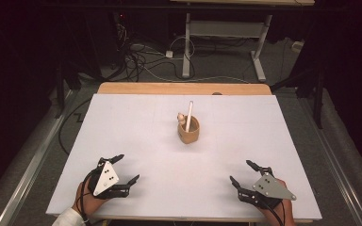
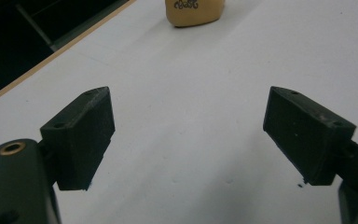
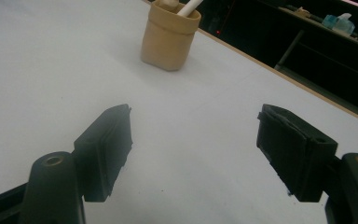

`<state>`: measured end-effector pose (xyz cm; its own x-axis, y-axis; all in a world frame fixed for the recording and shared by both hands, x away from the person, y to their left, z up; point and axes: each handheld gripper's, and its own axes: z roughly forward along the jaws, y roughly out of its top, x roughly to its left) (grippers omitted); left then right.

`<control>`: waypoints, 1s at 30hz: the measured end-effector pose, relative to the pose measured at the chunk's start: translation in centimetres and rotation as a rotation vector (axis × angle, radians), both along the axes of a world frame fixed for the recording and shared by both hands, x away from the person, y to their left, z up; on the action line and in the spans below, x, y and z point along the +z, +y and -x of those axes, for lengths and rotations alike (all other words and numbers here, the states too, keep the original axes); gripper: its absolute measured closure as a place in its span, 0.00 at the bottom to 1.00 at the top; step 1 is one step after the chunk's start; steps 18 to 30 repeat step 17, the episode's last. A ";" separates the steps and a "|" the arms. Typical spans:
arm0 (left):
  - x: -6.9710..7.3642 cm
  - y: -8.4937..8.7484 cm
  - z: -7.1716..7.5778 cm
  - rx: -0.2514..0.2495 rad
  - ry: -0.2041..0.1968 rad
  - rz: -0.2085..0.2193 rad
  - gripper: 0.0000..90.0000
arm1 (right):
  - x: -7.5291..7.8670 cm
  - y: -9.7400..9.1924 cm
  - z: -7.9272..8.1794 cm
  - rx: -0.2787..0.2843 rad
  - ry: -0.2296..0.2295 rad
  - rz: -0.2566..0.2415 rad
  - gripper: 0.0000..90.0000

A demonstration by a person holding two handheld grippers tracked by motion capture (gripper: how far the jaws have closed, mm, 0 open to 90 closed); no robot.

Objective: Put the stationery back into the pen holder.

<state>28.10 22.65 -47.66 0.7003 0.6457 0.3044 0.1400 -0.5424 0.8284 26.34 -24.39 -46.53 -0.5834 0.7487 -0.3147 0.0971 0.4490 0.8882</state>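
A broad white rectangular board [image 1: 136,141] covers most of a light wooden table [image 1: 184,88], whose bare far edge shows beyond the board in the high view. Past the table lies a grey floor with tangled dark cables [image 1: 136,59] and the white legs of a second desk [image 1: 226,42].

On the board's far half, a little right of its middle, stands a small tan, round, upright holder cup [image 1: 189,132]. A slim white stick [image 1: 188,115] leans out of it toward the far edge, and a small pale rounded piece [image 1: 181,117] pokes up beside the stick at the rim; what that piece is cannot be made out. In the left gripper view the cup [image 2: 195,11] carries a dark curly mark on its side.

The left gripper [image 1: 124,168] sits at the board's near left corner, held in the person's left hand [image 1: 86,197], a grey three-cornered plate on top. Its two black jaws are spread wide with nothing between them, only bare white board [image 2: 186,140]. The cup is well apart from them, ahead and off to the right.

The right gripper [image 1: 241,172] sits at the near right corner in the right hand [image 1: 283,209], likewise plated. Its jaws are also spread wide and hold nothing. In the right gripper view the cup [image 3: 168,39] stands well ahead of the fingers [image 3: 106,149], nearer the line of the left-hand jaw, with the stick [image 3: 190,7] rising from its mouth.
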 end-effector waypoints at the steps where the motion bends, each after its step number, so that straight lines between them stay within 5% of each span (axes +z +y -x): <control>1: 0.0 0.0 -0.1 -0.002 0.005 0.003 0.17 | 0.0 -0.1 0.0 0.001 0.004 -0.002 0.29; 30: -0.3 -0.3 -0.5 0.009 0.017 -0.003 0.17 | 0.0 -0.6 -0.2 -0.017 0.008 -0.010 0.29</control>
